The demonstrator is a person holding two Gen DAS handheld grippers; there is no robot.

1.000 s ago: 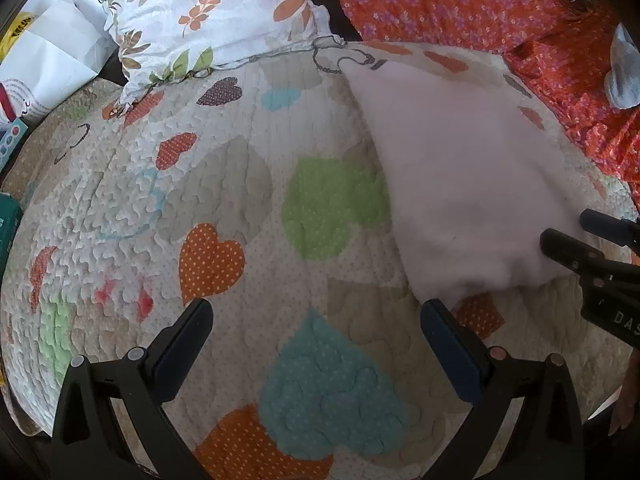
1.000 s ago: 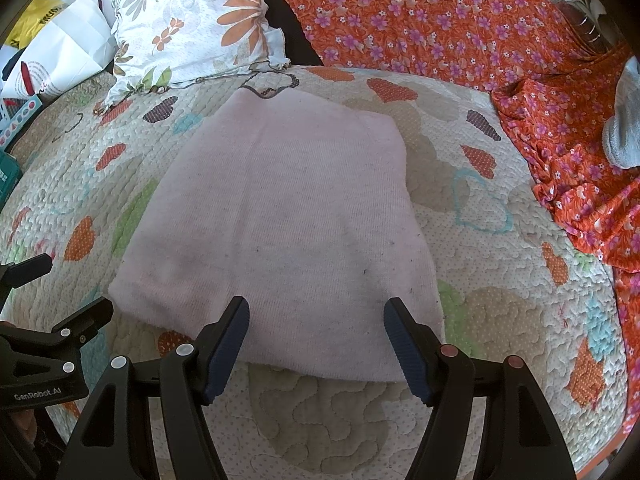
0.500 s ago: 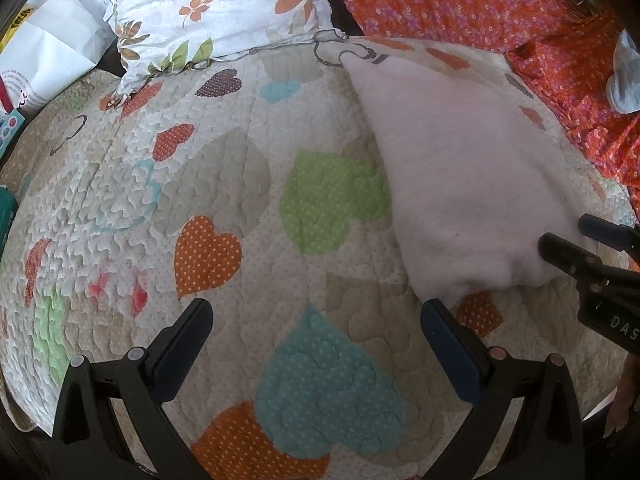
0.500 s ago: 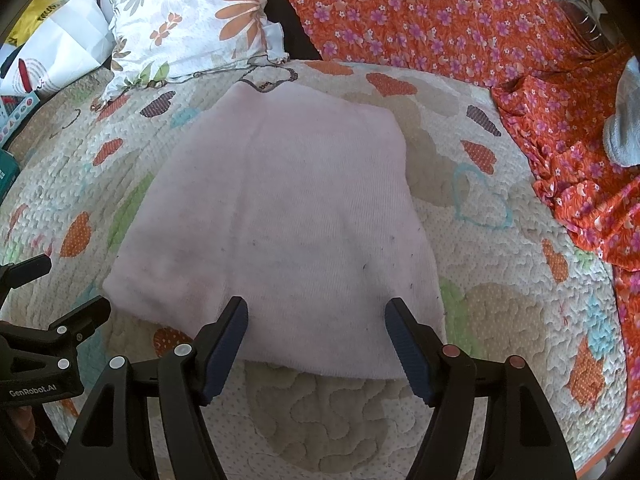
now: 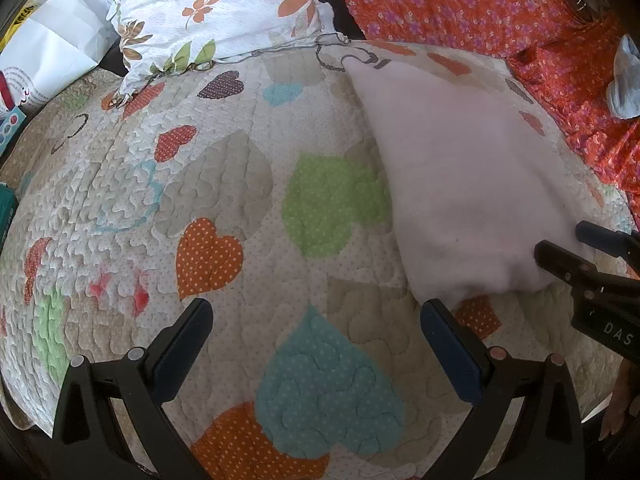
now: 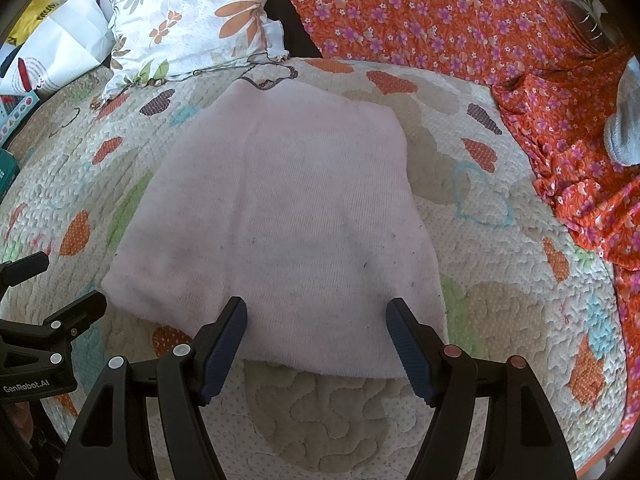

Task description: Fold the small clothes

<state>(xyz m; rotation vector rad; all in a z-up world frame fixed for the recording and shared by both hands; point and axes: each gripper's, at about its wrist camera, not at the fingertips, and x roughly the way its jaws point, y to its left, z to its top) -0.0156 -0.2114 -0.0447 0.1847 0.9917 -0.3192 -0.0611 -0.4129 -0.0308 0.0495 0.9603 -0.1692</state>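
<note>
A pale pink folded garment [image 6: 280, 208] lies flat on the heart-patterned quilt [image 6: 500, 300]; it also shows at the right of the left wrist view [image 5: 460, 184]. My right gripper [image 6: 316, 312] is open and empty, its fingertips over the garment's near edge. My left gripper [image 5: 316, 312] is open and empty over bare quilt [image 5: 200, 184], to the left of the garment's near left corner. The right gripper's fingers [image 5: 568, 268] show at the right edge of the left wrist view; the left gripper's fingers [image 6: 60, 316] show at the left edge of the right wrist view.
A floral pillow [image 6: 188, 20] lies at the back of the quilt. An orange flowered cloth [image 6: 460, 24] covers the back and right side, with a grey item [image 6: 624, 128] on it. White paper bags [image 5: 52, 52] stand at the far left.
Both grippers have crept slightly forward toward the garment; the garment has not moved and both stay open.
</note>
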